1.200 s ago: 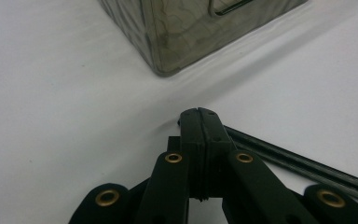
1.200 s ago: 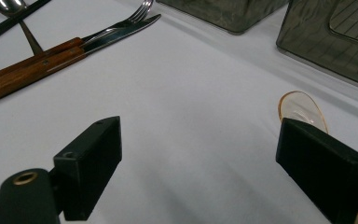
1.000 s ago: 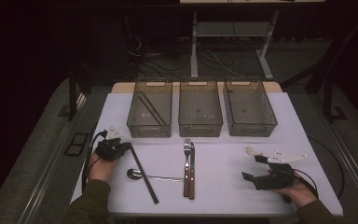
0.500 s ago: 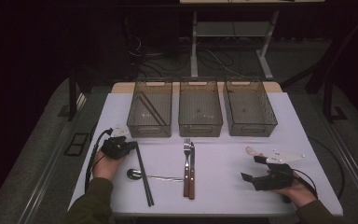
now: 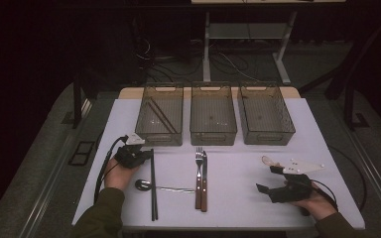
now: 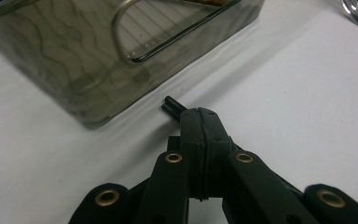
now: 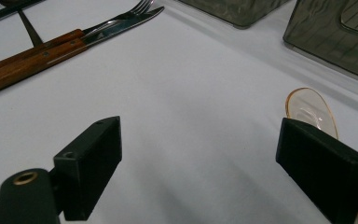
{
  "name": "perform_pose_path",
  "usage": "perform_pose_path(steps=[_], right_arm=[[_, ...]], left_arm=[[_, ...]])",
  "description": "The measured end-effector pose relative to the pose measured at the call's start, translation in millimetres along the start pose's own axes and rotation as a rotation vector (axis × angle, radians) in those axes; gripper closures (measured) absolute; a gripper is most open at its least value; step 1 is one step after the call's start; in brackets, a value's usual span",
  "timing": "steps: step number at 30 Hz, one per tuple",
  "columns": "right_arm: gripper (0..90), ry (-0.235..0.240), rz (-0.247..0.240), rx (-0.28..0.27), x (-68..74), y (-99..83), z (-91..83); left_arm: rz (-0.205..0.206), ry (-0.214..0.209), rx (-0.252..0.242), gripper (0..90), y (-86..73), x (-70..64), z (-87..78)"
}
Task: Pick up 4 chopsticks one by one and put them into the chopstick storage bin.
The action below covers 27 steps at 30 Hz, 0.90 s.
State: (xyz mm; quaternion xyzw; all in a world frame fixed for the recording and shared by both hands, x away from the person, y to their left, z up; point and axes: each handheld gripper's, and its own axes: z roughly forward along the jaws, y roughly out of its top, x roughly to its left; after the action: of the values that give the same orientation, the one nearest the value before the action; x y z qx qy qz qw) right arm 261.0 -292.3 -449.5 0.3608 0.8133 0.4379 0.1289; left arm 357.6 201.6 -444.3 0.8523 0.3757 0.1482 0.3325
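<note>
A pair of black chopsticks [image 5: 153,188] lies lengthwise on the white table [image 5: 238,198], far end just in front of the left bin [image 5: 161,119]. My left gripper [image 5: 147,155] is shut on that far end; in the left gripper view the chopstick tips [image 6: 172,106] poke out past the closed jaws [image 6: 200,119]. My right gripper [image 5: 269,179] rests open at the right, nothing between its jaws [image 7: 200,140]. A clear amber plastic spoon [image 7: 310,110] lies just beyond its right jaw.
Three smoky plastic bins stand in a row at the back: the left holds chopsticks, then the middle bin [image 5: 213,116] and the right bin [image 5: 266,116]. A wooden-handled fork and knife [image 5: 201,181] lie mid-table. A metal spoon [image 5: 146,185] lies beside the chopsticks.
The left gripper has shifted right and away, and the chopsticks it holds have swung from a slant to lie nearly straight. The right gripper has stayed put.
</note>
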Motion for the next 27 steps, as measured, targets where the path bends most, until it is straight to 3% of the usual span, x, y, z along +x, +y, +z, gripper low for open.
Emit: perform_pose_path(steps=[27], right_arm=[[14.0, -0.001, 0.001, 0.001, 0.4, 0.2, -0.1]], left_arm=[[0.093, -0.085, 0.068, 89.5, 18.9, -29.0, 10.2]])
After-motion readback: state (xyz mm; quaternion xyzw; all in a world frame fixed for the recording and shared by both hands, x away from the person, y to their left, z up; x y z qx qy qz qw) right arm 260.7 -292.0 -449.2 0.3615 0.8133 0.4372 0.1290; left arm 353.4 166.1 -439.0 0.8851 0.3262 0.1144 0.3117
